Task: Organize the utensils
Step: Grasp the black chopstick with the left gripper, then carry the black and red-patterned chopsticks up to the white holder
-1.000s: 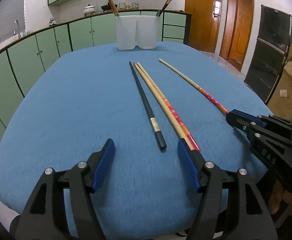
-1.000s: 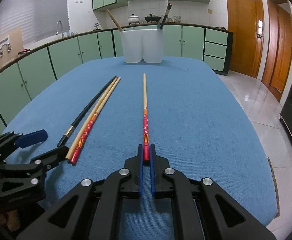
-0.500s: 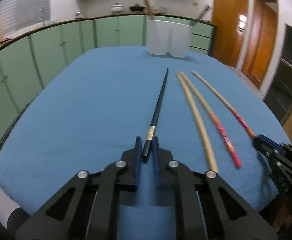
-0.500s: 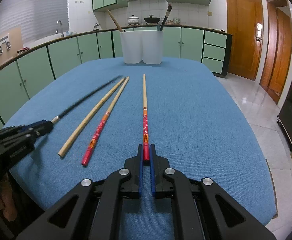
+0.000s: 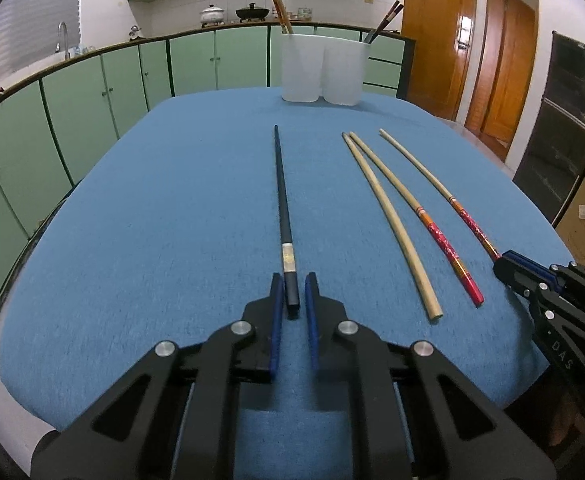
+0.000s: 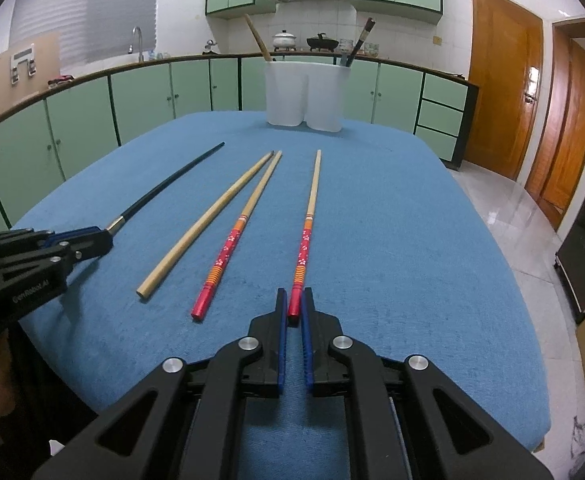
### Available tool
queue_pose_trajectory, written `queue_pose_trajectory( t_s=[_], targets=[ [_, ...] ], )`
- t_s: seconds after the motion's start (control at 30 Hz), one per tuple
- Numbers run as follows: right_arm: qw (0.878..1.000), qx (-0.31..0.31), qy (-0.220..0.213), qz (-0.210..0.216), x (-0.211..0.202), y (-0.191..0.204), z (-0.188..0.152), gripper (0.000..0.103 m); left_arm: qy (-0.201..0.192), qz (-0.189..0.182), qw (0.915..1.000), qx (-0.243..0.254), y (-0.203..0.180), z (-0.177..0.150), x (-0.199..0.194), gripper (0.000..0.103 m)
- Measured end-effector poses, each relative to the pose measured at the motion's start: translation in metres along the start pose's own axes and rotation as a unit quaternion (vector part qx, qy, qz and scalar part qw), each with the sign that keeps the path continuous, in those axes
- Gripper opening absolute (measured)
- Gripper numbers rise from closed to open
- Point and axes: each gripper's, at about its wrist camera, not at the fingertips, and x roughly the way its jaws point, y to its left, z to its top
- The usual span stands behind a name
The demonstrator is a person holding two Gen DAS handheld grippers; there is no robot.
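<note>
While our left gripper [image 5: 291, 280] sits low at the near edge of the blue tablecloth [image 5: 172, 220], its two blue-padded fingers [image 5: 275, 312] bracket the butt end of the black chopstick [image 5: 282, 200]; a thin gap shows on each side in the left wrist view, so we cannot tell whether they are clamped or just closing around it. That chopstick runs straight away from us toward the white twin-cup utensil holder [image 5: 322, 68] at the far end of the table, where a tan utensil stands in the left cup and dark chopsticks in the right. Moving right, we see a plain bamboo chopstick [image 5: 388, 220] lying on the cloth, then a red-patterned chopstick [image 5: 432, 228] just beside it, their far tips nearly touching. Farthest right, a second red-patterned chopstick [image 6: 306, 232] lies apart from them, and our right gripper [image 6: 294, 300] has its fingers drawn together on that chopstick's red butt end, pinching it against the cloth.
</note>
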Motion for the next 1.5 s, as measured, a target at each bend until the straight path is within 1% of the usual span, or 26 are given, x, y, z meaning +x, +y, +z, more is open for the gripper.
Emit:
queue_pose_trajectory(
  t_s=[0.1, 0.23, 0.43, 0.6, 0.7, 0.8, 0.87, 1.03, 1.2, 1.3, 1.37, 1.5],
  targets=[
    [1.000, 0.009, 0.004, 0.010, -0.003, -0.002, 0.003, 0.007, 0.000, -0.002, 0.9999, -0.011, 0.003, 0.004, -0.001, 0.006],
    [1.000, 0.019, -0.002, 0.016, -0.020, -0.004, 0.012, 0.006, -0.007, -0.006, 0.9998, -0.019, 0.007, 0.016, -0.015, 0.006],
    [0.999, 0.038, -0.010, 0.022, -0.054, -0.016, 0.039, 0.006, -0.025, -0.018, 0.9988, -0.038, 0.017, 0.047, -0.051, 0.006],
    [0.999, 0.030, -0.029, 0.024, -0.085, -0.028, 0.089, 0.006, -0.048, -0.026, 0.9976, -0.042, 0.028, 0.082, -0.080, 0.006],
    [0.999, 0.019, -0.031, 0.027, -0.092, -0.032, 0.119, 0.006, -0.057, -0.032, 0.9972, -0.037, 0.032, 0.106, -0.092, 0.006],
    [0.999, 0.004, -0.012, 0.034, -0.090, -0.035, 0.153, 0.006, -0.053, -0.039, 0.9975, -0.023, 0.033, 0.130, -0.096, 0.006],
    [0.999, -0.004, -0.001, 0.036, -0.087, -0.035, 0.172, 0.005, -0.041, -0.050, 0.9978, -0.017, 0.034, 0.148, -0.093, 0.006],
    [0.998, -0.035, 0.037, 0.038, -0.071, -0.033, 0.221, 0.005, -0.016, -0.062, 0.9980, 0.003, 0.035, 0.185, -0.085, 0.006],
    [0.996, -0.036, 0.071, 0.050, -0.058, -0.033, 0.261, 0.005, -0.005, -0.073, 0.9971, 0.022, 0.033, 0.218, -0.079, 0.006],
    [0.994, -0.027, 0.086, 0.054, -0.055, -0.035, 0.283, 0.005, 0.002, -0.082, 0.9964, 0.023, 0.033, 0.237, -0.077, 0.006],
    [0.994, -0.020, 0.092, 0.057, -0.056, -0.036, 0.297, 0.005, 0.000, -0.085, 0.9961, 0.025, 0.031, 0.253, -0.079, 0.006],
    [0.994, -0.012, 0.091, 0.058, -0.063, -0.040, 0.330, 0.005, -0.017, -0.089, 0.9956, 0.023, 0.032, 0.286, -0.086, 0.006]
  ],
)
